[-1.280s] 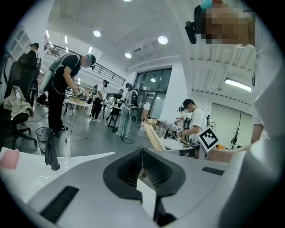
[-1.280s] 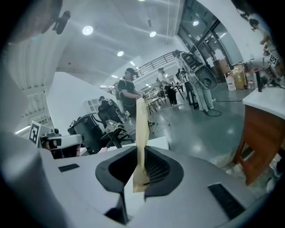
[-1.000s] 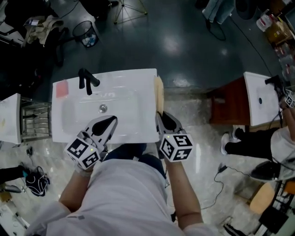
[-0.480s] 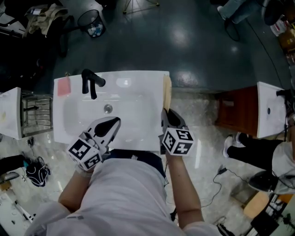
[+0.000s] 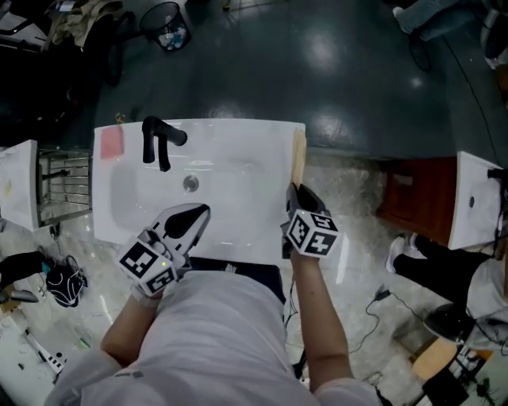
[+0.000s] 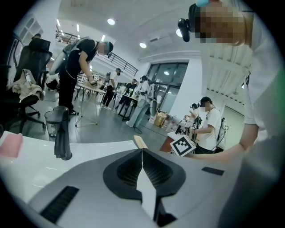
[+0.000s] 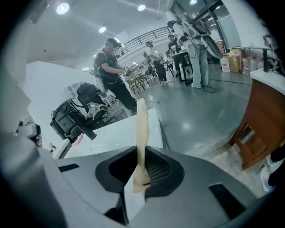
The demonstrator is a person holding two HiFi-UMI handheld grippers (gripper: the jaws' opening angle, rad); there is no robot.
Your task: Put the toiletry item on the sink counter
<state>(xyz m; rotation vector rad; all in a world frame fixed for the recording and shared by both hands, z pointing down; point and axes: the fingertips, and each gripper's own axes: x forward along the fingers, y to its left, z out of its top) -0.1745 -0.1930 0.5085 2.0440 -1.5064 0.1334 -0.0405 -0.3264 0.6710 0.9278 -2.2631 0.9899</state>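
A white sink counter [image 5: 238, 132] with a black faucet [image 5: 159, 141] lies below me in the head view. My right gripper [image 5: 300, 193] is shut on the near end of a thin, flat beige stick-like toiletry item [image 5: 298, 158], which reaches out along the counter's right rim. In the right gripper view the beige item [image 7: 141, 120] stands straight up from between the closed jaws of the right gripper [image 7: 141, 153]. My left gripper [image 5: 195, 212] hangs over the basin's front part. Its jaws are shut with nothing in them, as the left gripper view [image 6: 142, 153] shows.
A pink block [image 5: 112, 143] lies at the counter's back left corner. A metal rack [image 5: 63, 186] stands left of the sink; a brown cabinet [image 5: 417, 194] and another white basin [image 5: 476, 198] stand to the right. A bin [image 5: 167, 20] sits on the dark floor beyond.
The right gripper has carried the beige item slightly left, from the counter's right edge to over its right rim. The left gripper stays over the basin's front.
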